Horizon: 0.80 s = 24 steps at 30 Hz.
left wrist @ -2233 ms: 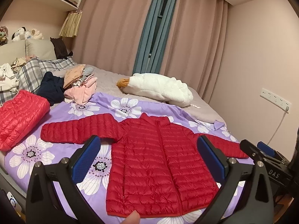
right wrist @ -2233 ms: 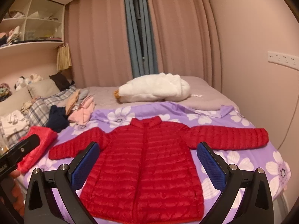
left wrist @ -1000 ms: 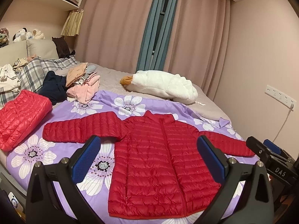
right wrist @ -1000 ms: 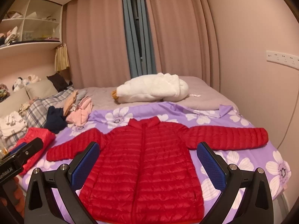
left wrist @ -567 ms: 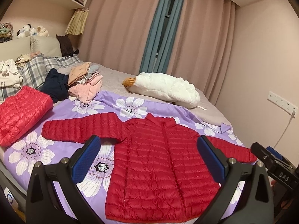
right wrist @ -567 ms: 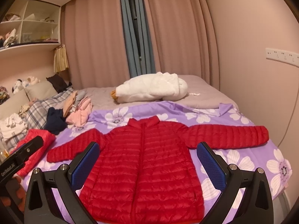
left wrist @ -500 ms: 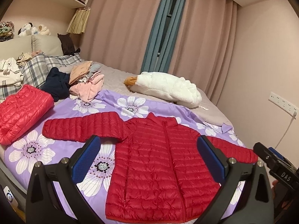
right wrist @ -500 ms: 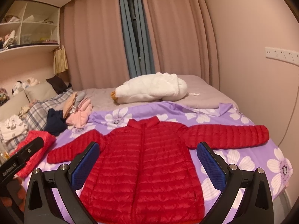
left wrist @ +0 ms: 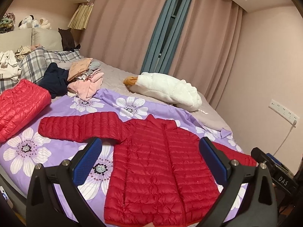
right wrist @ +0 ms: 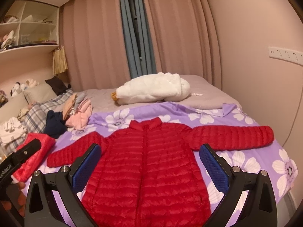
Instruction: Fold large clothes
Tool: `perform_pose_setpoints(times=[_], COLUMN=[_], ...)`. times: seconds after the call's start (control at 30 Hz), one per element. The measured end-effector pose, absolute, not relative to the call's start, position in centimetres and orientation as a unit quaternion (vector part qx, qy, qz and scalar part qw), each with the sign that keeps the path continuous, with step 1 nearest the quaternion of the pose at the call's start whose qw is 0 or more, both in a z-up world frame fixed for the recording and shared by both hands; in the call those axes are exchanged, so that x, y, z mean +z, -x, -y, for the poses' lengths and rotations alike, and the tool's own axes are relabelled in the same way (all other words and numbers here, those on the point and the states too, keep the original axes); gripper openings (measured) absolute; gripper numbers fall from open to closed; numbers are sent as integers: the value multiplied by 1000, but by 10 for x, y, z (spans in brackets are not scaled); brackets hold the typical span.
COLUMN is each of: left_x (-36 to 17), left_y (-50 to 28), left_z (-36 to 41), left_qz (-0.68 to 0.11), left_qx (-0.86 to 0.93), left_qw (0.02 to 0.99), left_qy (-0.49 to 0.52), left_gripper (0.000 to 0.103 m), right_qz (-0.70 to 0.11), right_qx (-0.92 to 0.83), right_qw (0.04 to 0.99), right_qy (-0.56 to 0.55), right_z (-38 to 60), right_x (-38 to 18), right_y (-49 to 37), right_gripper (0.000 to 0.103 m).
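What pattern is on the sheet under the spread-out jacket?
Purple with large white flowers, under the red jacket; clearest in the right wrist view.

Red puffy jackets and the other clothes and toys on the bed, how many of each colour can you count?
Red: 2, the spread-out puffer jacket and the folded puffer jacket.
White: 1, the goose plush.
Navy: 1, a crumpled garment.
Pink: 1, a crumpled garment.
Tan: 1, a garment on top of the pile.
Total: 6.
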<state>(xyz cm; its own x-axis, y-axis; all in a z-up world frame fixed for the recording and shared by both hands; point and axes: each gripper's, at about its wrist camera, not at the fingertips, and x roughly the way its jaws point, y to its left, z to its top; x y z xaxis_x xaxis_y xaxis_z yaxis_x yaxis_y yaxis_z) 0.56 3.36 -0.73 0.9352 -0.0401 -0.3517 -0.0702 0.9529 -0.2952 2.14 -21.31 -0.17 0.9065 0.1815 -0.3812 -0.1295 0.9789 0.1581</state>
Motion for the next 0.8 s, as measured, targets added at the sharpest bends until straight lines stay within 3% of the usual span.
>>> perform_pose_setpoints(times=[0.8], left_x=[-14], left_y=[-7], left_z=[-42], left_qz=[-199], left_qx=[35], left_qw=[965], left_qy=[166], left_gripper=[103], right_qz=[-200], right_qx=[84], right_qw=[975], right_qy=[-49], right_z=[204], right_x=[-1], right_y=[-24], right_gripper=[103])
